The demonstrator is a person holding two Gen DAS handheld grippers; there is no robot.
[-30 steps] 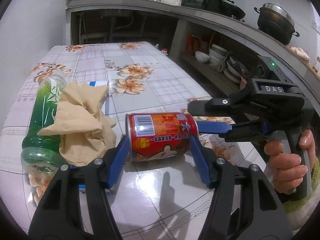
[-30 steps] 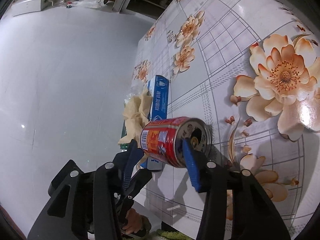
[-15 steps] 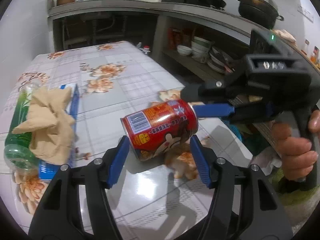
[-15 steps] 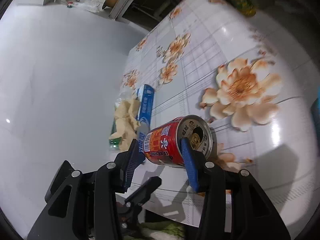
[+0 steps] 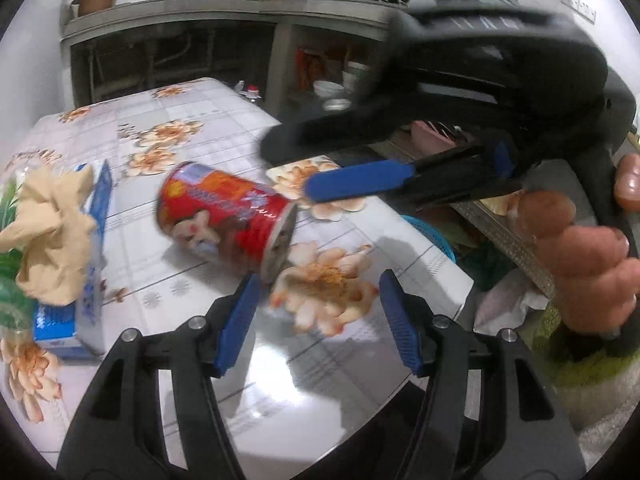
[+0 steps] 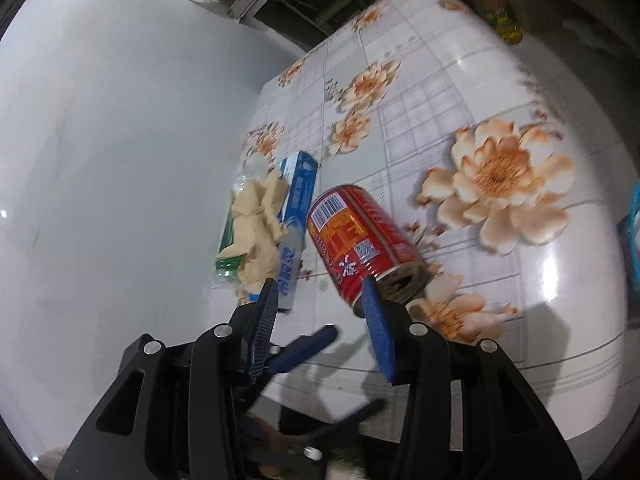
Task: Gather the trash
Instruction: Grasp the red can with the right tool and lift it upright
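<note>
A red drink can [image 5: 224, 220] [image 6: 360, 244] shows blurred and tilted just over the floral table [image 5: 180, 120], free of both grippers. My left gripper [image 5: 320, 280] is open; the can's metal end sits beyond its left fingertip, not between the pads. My right gripper [image 6: 320, 282] is open too, its right fingertip overlapping the can's lower end, with only table in its gap. In the left wrist view the right gripper [image 5: 288, 168] reaches in from the right, held by a hand [image 5: 580, 264]. Crumpled tan paper [image 5: 52, 240] [image 6: 260, 236], a blue box [image 5: 94, 240] [image 6: 298, 200] and a green bottle [image 5: 12, 292] [image 6: 228, 236] lie at the table's wall side.
A white wall [image 6: 120, 160] borders the table on the trash side. A kitchen counter [image 5: 224, 12] with pots and shelves of bowls runs behind and to the right. A blue basket [image 5: 432, 232] sits beyond the table's right edge, by cloths on the floor.
The can was clamped between both grippers and lifted off the table; now it has slipped out of both and tipped away to the left. The right gripper has moved up.
</note>
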